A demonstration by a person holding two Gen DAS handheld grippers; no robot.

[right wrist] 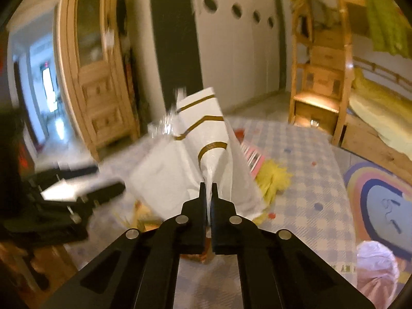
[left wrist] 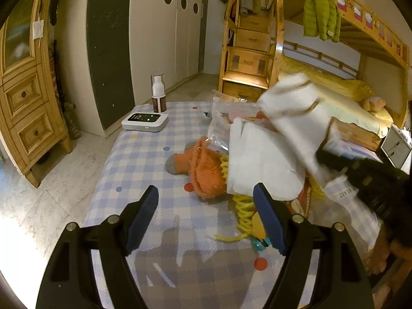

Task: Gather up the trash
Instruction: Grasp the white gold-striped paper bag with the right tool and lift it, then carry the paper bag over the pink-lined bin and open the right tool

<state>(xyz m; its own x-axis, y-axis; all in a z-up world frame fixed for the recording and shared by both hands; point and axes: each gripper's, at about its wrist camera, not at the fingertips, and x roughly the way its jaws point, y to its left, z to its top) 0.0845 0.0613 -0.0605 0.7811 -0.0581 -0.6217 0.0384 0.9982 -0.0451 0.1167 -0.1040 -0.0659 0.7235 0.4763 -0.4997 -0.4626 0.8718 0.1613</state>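
My right gripper [right wrist: 209, 186] is shut on a white plastic wrapper with gold stripes [right wrist: 206, 134] and holds it up above the checked table [right wrist: 303, 170]. The wrapper also shows in the left wrist view [left wrist: 291, 108], blurred, with the right gripper [left wrist: 360, 177] at its lower right. My left gripper [left wrist: 206, 200] is open and empty, low over the table [left wrist: 134, 164], just in front of an orange plush toy [left wrist: 203, 170]. White paper [left wrist: 260, 164] and a clear plastic bag [left wrist: 221, 121] lie on the toy.
A white device [left wrist: 145, 121] with a spray bottle [left wrist: 158, 95] on it stands at the table's far left corner. A pink bag [right wrist: 378, 270] and a rainbow rug [right wrist: 381, 200] lie right of the table. A wooden cabinet [left wrist: 28, 97] and bunk bed [left wrist: 334, 82] stand around.
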